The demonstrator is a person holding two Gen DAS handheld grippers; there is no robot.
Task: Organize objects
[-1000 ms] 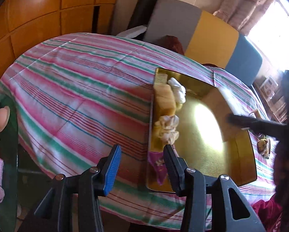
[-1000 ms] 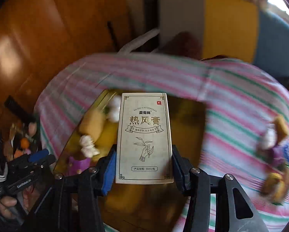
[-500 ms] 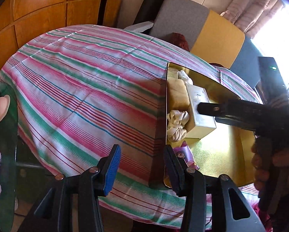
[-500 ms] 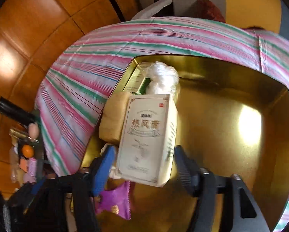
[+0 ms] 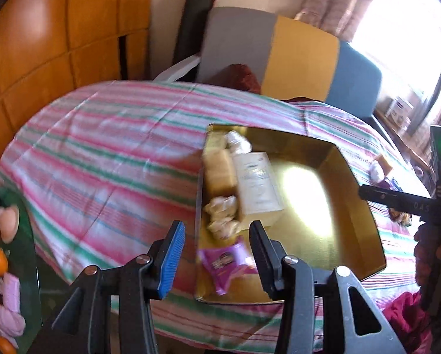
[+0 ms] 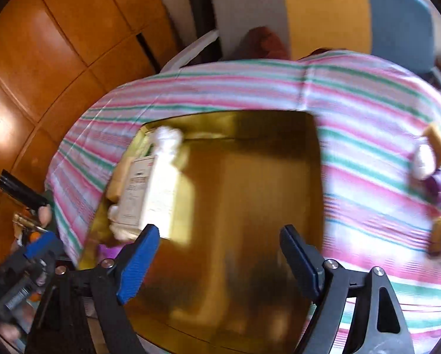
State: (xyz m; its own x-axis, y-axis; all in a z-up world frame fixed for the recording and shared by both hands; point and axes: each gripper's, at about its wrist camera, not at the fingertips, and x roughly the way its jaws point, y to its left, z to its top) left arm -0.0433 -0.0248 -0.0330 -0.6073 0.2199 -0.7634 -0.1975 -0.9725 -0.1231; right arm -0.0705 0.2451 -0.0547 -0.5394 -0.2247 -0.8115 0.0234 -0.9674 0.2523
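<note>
Box [image 5: 257,188] lies in the tray [image 5: 365,206], released; right tool [image 6: 217,261] has just opened wide, empty. Left tool [image 5: 217,249] half-open, empty. Risk: snagging the box while withdrawing.

Tablecloth [image 5: 108,159]: pink, green, white stripes. Tray [image 5: 323,236] ahead of jaws: shiny gold. Box [image 5: 257,187] inside: cream. Packet [image 5: 226,262] nearest jaws: purple.

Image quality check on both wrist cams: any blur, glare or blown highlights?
Left wrist view: window blown out at top right, a bright glare patch on the gold tray, striped tablecloth smeared by motion. Right wrist view: heavier motion blur across tray and cloth, cream box text unreadable; fisheye bending in both.
</note>
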